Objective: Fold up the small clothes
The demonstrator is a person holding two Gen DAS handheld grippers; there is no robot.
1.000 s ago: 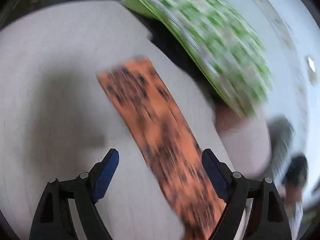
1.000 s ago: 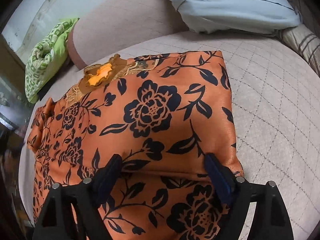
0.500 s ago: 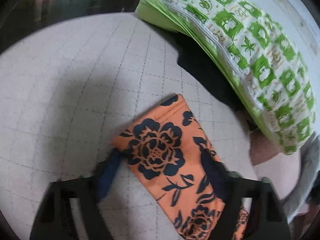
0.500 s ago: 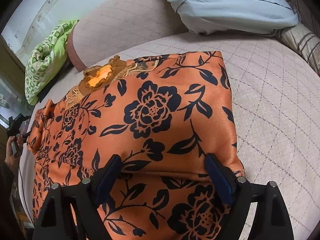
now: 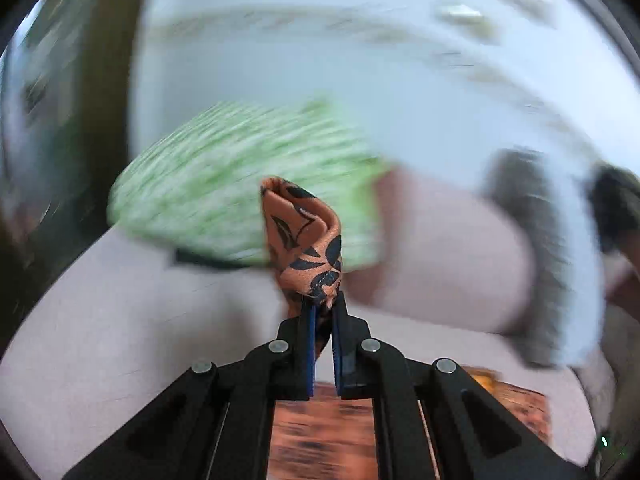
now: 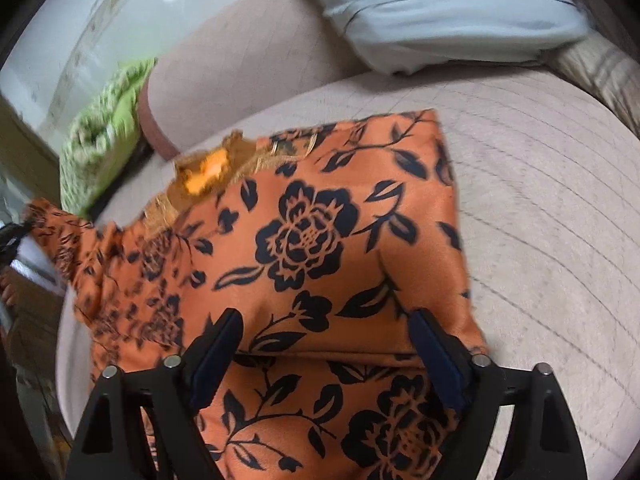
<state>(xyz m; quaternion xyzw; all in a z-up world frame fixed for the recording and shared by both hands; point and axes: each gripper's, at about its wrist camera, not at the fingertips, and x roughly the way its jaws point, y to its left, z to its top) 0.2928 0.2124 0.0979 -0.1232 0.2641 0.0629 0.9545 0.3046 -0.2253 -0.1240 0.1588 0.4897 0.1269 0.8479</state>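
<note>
Quilted beige cushion (image 6: 540,208) spreads beyond both claws, open to the right of the right gripper (image 6: 324,354). Orange floral garment (image 6: 320,240) lies flat under that claw, whose jaws stand wide with no pad pressing; lower edge cut off. Green patterned bundle (image 5: 240,184) ahead of the left gripper (image 5: 323,312), smeared by blur. Left claw clenched on a bunched garment corner, lifted clear.

Left gripper (image 5: 323,312) seen from behind, blue pads pressed together on a bunched corner of orange black-flowered garment (image 5: 306,240), cloth raised above pale quilted bedding (image 5: 120,340), blurred green patterned cloth (image 5: 224,184) behind, more orange fabric seen below the jaws
</note>
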